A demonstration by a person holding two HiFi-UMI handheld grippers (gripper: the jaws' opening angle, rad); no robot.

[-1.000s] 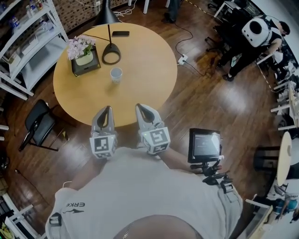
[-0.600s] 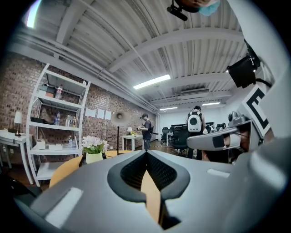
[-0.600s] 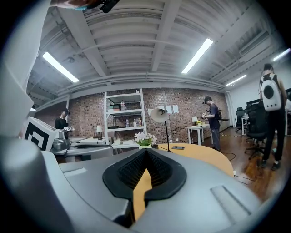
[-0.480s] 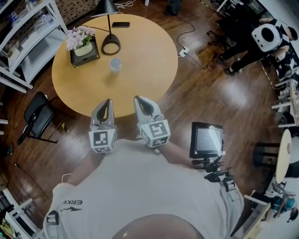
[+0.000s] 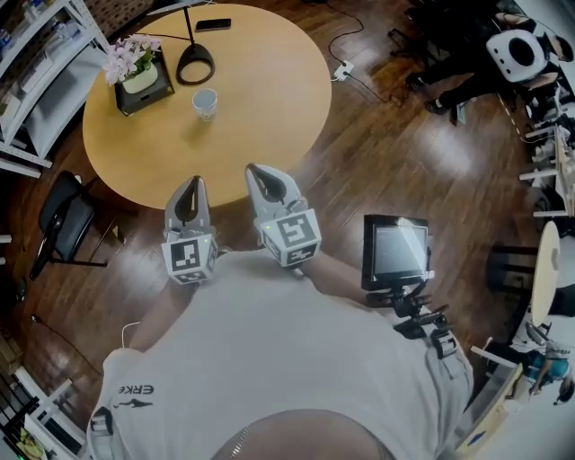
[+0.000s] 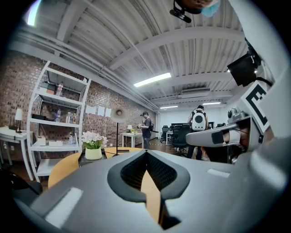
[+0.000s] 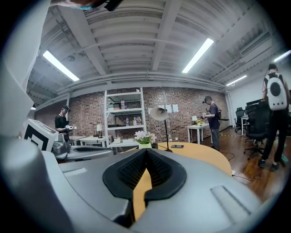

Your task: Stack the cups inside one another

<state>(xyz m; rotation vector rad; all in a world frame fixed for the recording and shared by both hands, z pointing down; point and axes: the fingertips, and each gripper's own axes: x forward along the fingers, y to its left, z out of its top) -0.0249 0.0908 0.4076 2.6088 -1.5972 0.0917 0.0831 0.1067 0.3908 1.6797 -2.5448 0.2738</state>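
A single pale cup (image 5: 204, 103) stands upright on the round wooden table (image 5: 260, 99), left of the table's middle. My left gripper (image 5: 191, 182) and right gripper (image 5: 255, 171) are held side by side over the table's near edge, well short of the cup. Both are shut with nothing between the pads. In the left gripper view the left gripper's (image 6: 146, 152) pads meet over the tabletop, and so do the right gripper's (image 7: 145, 151) in the right gripper view. The cup shows in neither gripper view.
Flowers in a white pot (image 5: 135, 67) on a dark tray, a black desk lamp (image 5: 195, 65) and a phone (image 5: 213, 25) sit at the table's far side. A black chair (image 5: 63, 225) stands left, white shelving (image 5: 36, 54) beyond. A small monitor (image 5: 395, 252) hangs at my right.
In the head view the table, the cup and the floor have slid up and to the left. Both grippers stay shut, side by side at the near edge.
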